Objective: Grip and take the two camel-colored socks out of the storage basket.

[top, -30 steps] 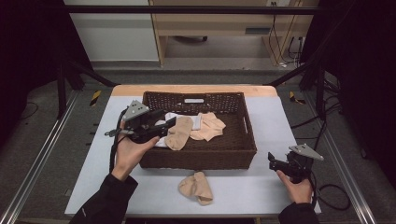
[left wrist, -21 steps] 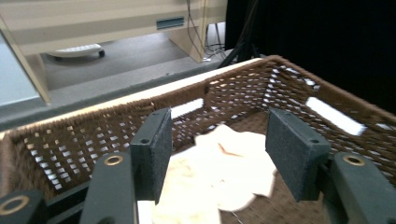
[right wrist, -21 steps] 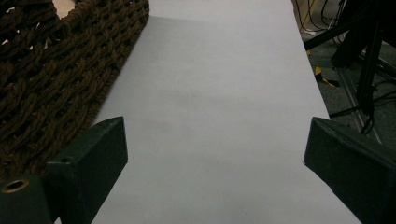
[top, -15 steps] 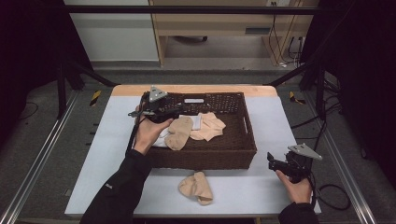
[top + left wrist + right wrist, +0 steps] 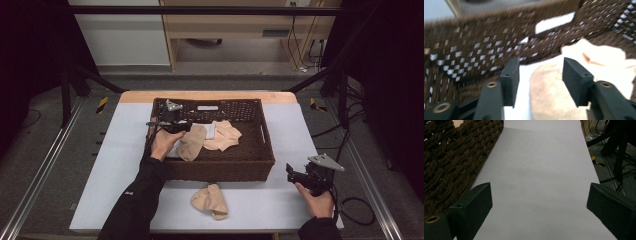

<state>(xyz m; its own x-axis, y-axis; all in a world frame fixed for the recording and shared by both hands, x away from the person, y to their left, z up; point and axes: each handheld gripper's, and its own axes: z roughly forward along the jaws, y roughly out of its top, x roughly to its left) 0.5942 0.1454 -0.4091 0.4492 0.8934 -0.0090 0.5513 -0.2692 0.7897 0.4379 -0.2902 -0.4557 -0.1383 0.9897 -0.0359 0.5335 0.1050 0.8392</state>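
— What's nearest, taking the basket [image 5: 220, 167] as the mark?
— A tan sock [image 5: 210, 200] on the table [image 5: 120, 150], just in front of the basket. The right gripper [image 5: 295, 176] sits off the basket's right front corner, jaws spread wide over bare table, holding nothing.
— And the left gripper [image 5: 184, 127]?
— Inside the basket, at its left side. Jaws partly open, astride a tan sock [image 5: 549, 92]; whether the pads touch it I can't tell.
— Anything unclear?
— That view is blurred. Another sock [image 5: 225, 135] lies farther in, on something white [image 5: 212, 131], mostly covered.
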